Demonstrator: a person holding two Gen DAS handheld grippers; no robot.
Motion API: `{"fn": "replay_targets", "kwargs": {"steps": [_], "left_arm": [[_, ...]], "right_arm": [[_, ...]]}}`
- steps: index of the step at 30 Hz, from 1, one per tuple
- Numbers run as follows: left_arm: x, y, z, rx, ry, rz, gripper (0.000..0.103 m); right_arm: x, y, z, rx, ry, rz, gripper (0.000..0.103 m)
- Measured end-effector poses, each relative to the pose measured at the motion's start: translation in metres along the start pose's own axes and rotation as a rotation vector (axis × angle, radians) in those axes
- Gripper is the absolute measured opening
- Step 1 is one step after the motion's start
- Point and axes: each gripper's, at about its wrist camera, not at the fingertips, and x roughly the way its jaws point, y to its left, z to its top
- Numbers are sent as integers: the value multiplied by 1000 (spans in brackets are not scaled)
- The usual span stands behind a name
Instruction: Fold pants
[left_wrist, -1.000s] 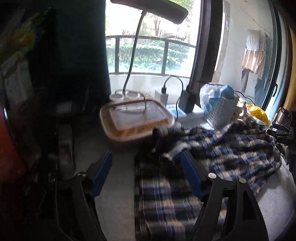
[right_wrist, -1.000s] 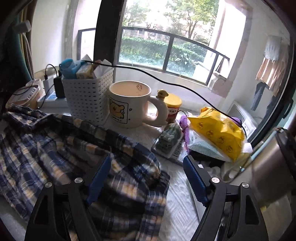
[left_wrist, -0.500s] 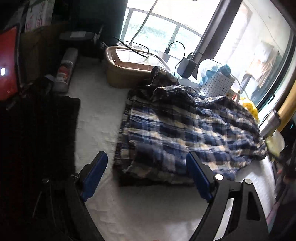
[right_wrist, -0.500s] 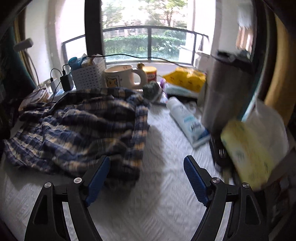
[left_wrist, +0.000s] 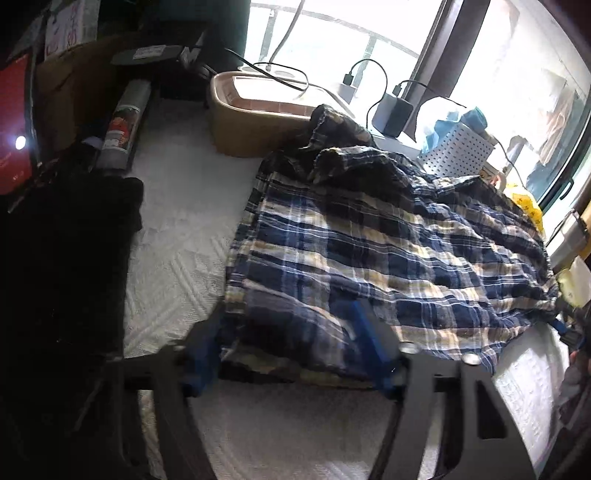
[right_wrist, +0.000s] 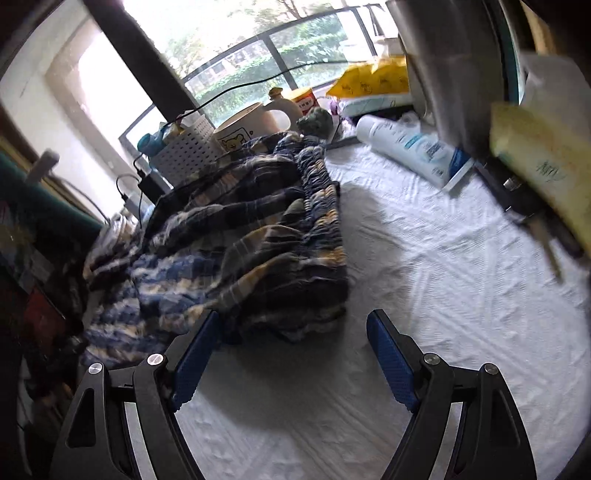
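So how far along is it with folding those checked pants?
Partly done, it seems: the plaid pants lie doubled over on the white cloth, though rumpled. Right now the left gripper straddles their near corner, open, and the right gripper sits open at the waistband edge, holding nothing. Smoothing and at least one more fold look left.

Both grippers are held low with fingers spread wide. The left gripper (left_wrist: 291, 347) is motion-blurred; the right gripper (right_wrist: 293, 354) shows sharp blue fingers (right_wrist: 391, 360).

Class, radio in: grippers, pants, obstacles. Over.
Left gripper and right gripper open, empty. Plaid pants rumpled on white cloth. Lotion bottle, mug close by.
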Motion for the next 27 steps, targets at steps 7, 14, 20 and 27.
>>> {"fn": "replay_targets", "kwargs": {"steps": [7, 14, 20, 27], "left_arm": [[-2, 2, -4, -29, 18, -59, 10], [-44, -15, -13, 35, -31, -79, 9], [-84, -31, -38, 81, -27, -102, 9], [-90, -35, -92, 122, 112, -111, 12]], "right_arm": [[24, 9, 9, 108, -66, 109, 51], [2, 27, 8, 42, -112, 100, 22], [-57, 40, -1, -65, -159, 53, 21], [-92, 13, -39, -91, -132, -24, 21]]}}
